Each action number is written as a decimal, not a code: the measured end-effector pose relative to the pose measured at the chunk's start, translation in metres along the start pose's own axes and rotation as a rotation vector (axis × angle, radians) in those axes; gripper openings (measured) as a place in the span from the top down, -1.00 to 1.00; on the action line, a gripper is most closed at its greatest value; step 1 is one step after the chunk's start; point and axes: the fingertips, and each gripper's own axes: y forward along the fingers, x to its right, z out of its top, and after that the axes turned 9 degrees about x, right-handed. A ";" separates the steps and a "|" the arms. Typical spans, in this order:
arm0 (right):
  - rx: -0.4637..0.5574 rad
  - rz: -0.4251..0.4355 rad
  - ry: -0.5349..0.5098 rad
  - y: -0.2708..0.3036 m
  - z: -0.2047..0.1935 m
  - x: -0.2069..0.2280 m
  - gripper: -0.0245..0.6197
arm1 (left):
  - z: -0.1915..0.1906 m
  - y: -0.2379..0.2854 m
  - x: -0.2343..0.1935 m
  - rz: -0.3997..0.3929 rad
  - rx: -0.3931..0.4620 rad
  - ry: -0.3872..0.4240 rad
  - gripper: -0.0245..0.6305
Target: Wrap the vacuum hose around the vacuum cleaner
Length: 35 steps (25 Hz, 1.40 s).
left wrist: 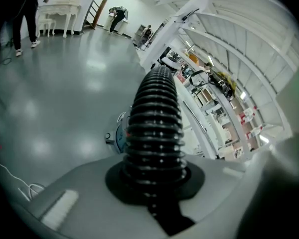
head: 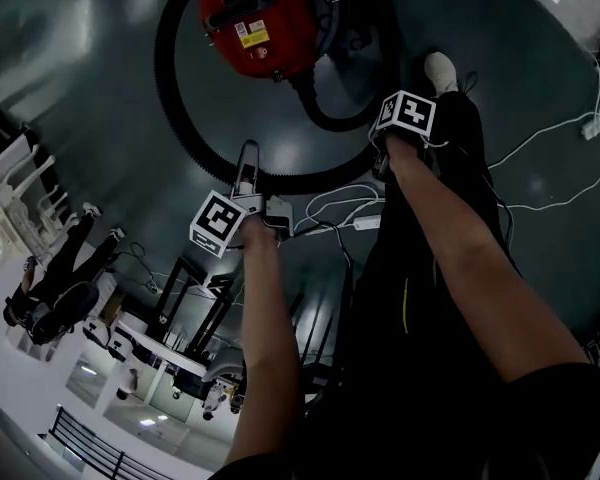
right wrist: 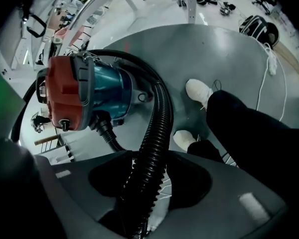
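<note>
The red and teal vacuum cleaner point(head: 255, 13) point(right wrist: 84, 93) stands on the grey floor. Its black ribbed hose point(head: 180, 118) curves round its left side and front. My left gripper point(head: 248, 163) point(left wrist: 154, 193) is shut on the hose point(left wrist: 154, 128), which rises straight out from between its jaws. My right gripper point(head: 380, 133) point(right wrist: 139, 198) is at the hose's other stretch near the vacuum's front. There the hose point(right wrist: 159, 128) runs between its jaws with a gap on each side, so it is open.
The person's white shoes point(right wrist: 199, 91) and dark trouser legs are just right of the vacuum. White cables and an adapter point(head: 365, 223) lie on the floor by the feet, and a power strip point(head: 595, 125) lies far right. Racks, white furniture and other people stand at the left.
</note>
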 end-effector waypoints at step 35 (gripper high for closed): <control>0.580 0.053 -0.220 -0.215 0.085 -0.049 0.30 | 0.036 -0.039 0.084 -0.122 0.025 0.010 0.74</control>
